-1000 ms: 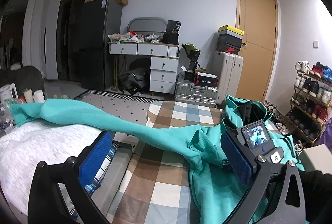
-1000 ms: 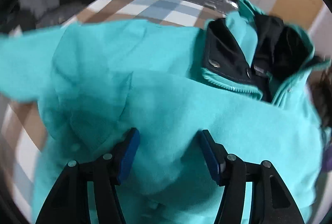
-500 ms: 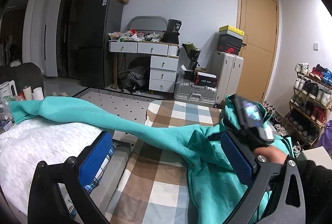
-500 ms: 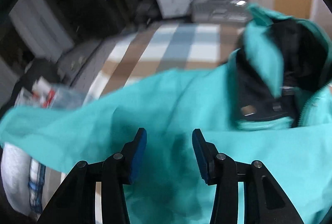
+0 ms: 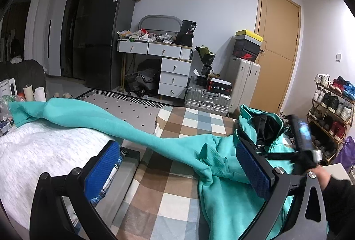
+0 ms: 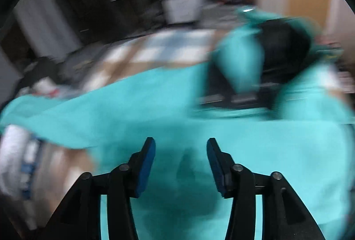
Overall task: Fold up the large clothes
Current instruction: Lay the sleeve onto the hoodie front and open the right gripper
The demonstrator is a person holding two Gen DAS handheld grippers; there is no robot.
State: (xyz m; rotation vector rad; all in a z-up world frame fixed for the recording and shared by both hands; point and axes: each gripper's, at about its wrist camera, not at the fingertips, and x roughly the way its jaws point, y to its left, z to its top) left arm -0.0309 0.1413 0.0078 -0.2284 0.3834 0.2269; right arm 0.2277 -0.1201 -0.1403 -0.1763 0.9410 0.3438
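Checked bed (image 5: 177, 175): teal jacket (image 6: 221, 129) blurred beneath the spread, empty right hand-held gripper (image 6: 180, 151).

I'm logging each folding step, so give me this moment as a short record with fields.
garment: teal zip-up hooded jacket with black lining, unfolded
sleeve: long teal sleeve stretched out over the white fuzzy blanket
surface: brown, white and blue checked bedsheet
left gripper: open, empty
right gripper: open over the jacket, jaws just opening, nothing gripped; view blurred
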